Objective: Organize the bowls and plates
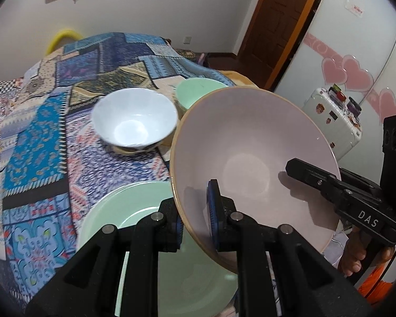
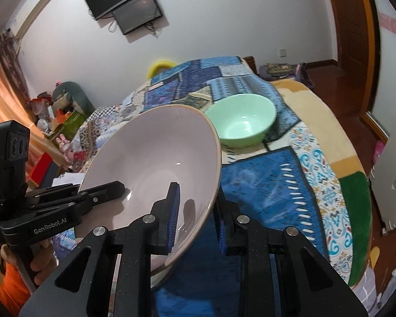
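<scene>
Both the left tongs and the right tongs clamp opposite rims of the tilted pink bowl, the mint plate lying directly beneath at lower frame.

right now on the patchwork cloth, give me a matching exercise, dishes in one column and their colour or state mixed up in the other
Things:
1. large bowl
2. small bowl on the far left
3. bowl behind the large one
4. plate

States:
A. mint green, deep, standing on the cloth
B. pale pink with a tan rim, tilted, clamped at its rim by the left hand-held gripper and the right hand-held gripper
C. mint green, flat, under the tilted bowl's near edge
D. white inside, upright on the cloth

Pairs: 1-B, 2-D, 3-A, 4-C
</scene>
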### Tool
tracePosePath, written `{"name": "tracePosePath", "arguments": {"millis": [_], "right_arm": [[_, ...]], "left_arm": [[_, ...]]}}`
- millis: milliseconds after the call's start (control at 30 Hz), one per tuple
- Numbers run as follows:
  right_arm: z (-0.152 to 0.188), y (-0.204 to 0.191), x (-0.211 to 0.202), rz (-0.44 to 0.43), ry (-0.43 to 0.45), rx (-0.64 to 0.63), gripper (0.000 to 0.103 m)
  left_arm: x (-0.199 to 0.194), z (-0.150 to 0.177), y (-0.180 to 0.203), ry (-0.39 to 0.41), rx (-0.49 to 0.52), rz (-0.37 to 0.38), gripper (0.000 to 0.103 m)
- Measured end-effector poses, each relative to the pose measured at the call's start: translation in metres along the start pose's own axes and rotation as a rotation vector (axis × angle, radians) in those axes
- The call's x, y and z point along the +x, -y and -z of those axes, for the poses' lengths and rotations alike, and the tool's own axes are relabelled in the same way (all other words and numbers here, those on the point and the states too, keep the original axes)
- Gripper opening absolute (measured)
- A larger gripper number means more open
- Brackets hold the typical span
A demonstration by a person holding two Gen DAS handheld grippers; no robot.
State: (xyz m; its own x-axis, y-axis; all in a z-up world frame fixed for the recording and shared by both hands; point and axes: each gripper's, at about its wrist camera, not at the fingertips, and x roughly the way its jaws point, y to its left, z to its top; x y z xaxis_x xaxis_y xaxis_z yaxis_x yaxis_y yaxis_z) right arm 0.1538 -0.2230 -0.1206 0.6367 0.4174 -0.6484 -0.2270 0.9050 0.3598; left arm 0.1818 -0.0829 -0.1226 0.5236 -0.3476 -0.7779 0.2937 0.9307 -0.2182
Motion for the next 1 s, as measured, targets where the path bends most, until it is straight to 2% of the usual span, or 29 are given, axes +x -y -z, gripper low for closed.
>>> {"name": "tracePosePath", "arguments": {"millis": [567,1000], "right_arm": [[0.014,-0.095,0.032,-0.113,-0.055,-0.145,0.022],[0.031,-0.167,0.081,-0.226,-0.140,-0.207,0.022]], "left_arm": [[-0.085,0.058,-0.079,0.101,-0.127,-0.101,0.016],[-0.126,0.111,-0.158,0.112,-0.254,-0.202,0.016]]}}
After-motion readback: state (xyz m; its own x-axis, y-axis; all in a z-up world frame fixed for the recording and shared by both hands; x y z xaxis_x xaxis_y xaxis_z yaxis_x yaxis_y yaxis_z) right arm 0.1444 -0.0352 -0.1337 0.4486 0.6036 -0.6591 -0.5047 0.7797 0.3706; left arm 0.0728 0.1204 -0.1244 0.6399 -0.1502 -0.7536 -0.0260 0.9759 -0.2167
